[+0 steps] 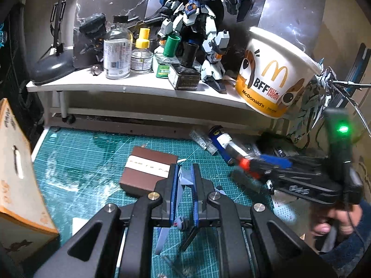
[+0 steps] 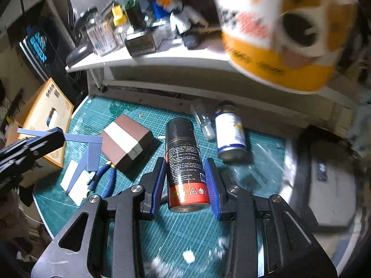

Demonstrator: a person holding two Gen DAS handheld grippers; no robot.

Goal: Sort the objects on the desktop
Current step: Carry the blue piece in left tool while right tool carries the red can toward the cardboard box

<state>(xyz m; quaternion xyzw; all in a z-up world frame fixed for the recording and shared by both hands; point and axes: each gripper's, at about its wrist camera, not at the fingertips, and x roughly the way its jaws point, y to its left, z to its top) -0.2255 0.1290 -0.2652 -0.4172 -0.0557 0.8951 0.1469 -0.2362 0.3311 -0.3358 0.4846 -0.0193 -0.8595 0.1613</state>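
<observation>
Between right gripper fingers: spray can (clamped, above mat).

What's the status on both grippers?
Left gripper shut on blue plastic part. Right gripper shut on red-black spray can. Brown box close left.

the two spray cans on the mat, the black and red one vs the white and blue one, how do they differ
The black and red can sits between the right gripper fingers, which close on its sides; the white and blue can lies free on the green cutting mat, further back. The black and red can has a dark body with a red base band, while the white and blue can has a white label and blue trim. Both are cylindrical aerosol cans, bases toward the camera.
</observation>
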